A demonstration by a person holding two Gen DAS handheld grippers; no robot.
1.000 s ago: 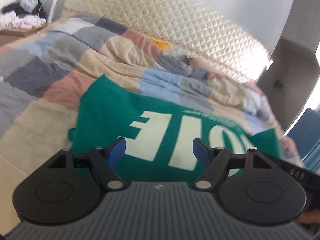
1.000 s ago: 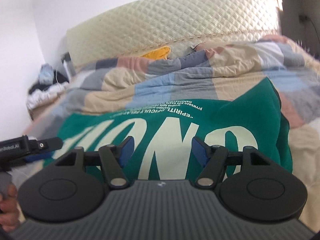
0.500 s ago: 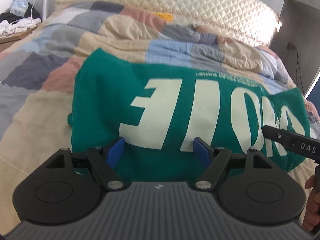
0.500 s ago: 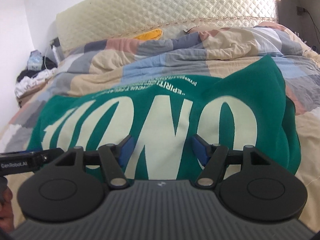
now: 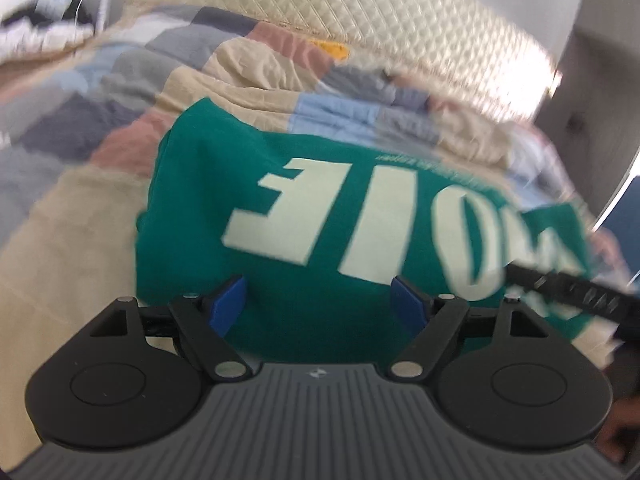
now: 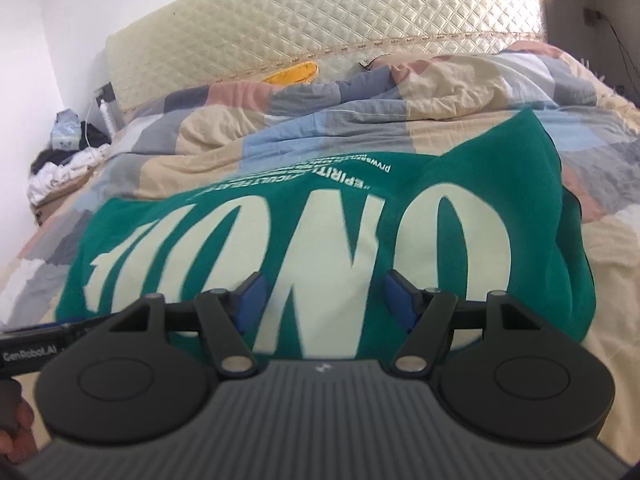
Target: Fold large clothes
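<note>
A green sweatshirt (image 5: 192,200) with big cream letters lies folded across the patchwork bedcover (image 5: 60,240). My left gripper (image 5: 320,302) hovers over the shirt's near edge, its blue pads apart and its jaws opening, with only the fabric below showing between them. In the right wrist view the same sweatshirt (image 6: 480,176) fills the middle. My right gripper (image 6: 324,296) stands open just above its near part, gripping nothing. Each gripper shows as a black bar at the other view's edge: the right gripper (image 5: 568,284), the left gripper (image 6: 36,344).
A quilted cream headboard (image 6: 320,20) closes the far side of the bedcover (image 6: 500,92). A yellow item (image 6: 294,74) lies by it. Clothes are heaped on a low stand (image 6: 60,164) at far left. A hand (image 6: 16,432) holds the left gripper.
The left wrist view has dipped and swung, now blurred, with the sweatshirt nearer. The right view has come closer over the shirt. Both grippers stay open and the sweatshirt has not shifted.
</note>
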